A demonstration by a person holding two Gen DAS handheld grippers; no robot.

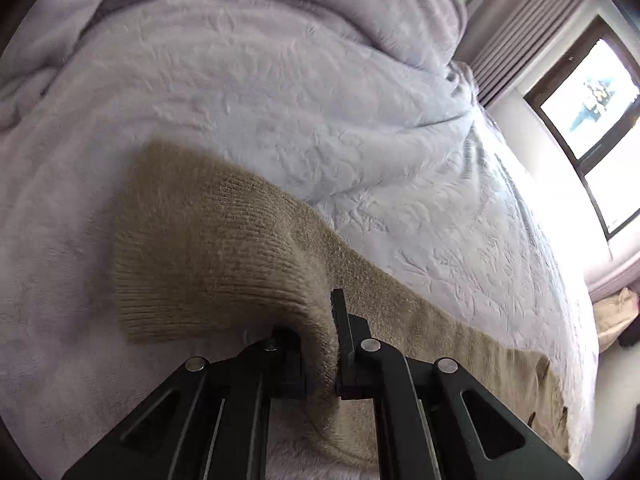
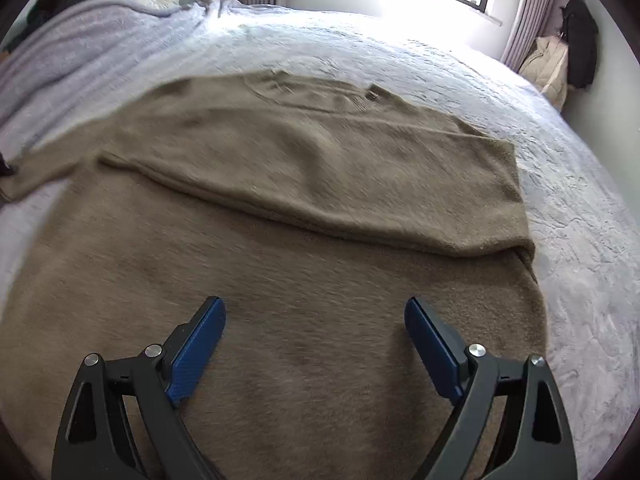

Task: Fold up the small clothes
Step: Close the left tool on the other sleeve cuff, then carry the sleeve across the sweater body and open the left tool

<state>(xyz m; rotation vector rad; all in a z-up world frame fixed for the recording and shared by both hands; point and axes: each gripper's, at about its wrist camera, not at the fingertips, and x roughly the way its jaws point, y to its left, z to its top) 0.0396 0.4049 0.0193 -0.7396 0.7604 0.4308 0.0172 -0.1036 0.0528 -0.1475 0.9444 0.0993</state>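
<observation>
The brown sweater (image 2: 304, 208) lay spread on the lilac bedspread (image 2: 520, 92), one sleeve already folded across its body. The left gripper (image 1: 326, 344) had pinched the other sleeve (image 1: 208, 248) near its ribbed cuff, jaws clamped on the knit. That sleeve ran away from the body, so it seemed it would have to travel back across. The right gripper (image 2: 316, 340) hovered with jaws wide over the body, holding nothing.
</observation>
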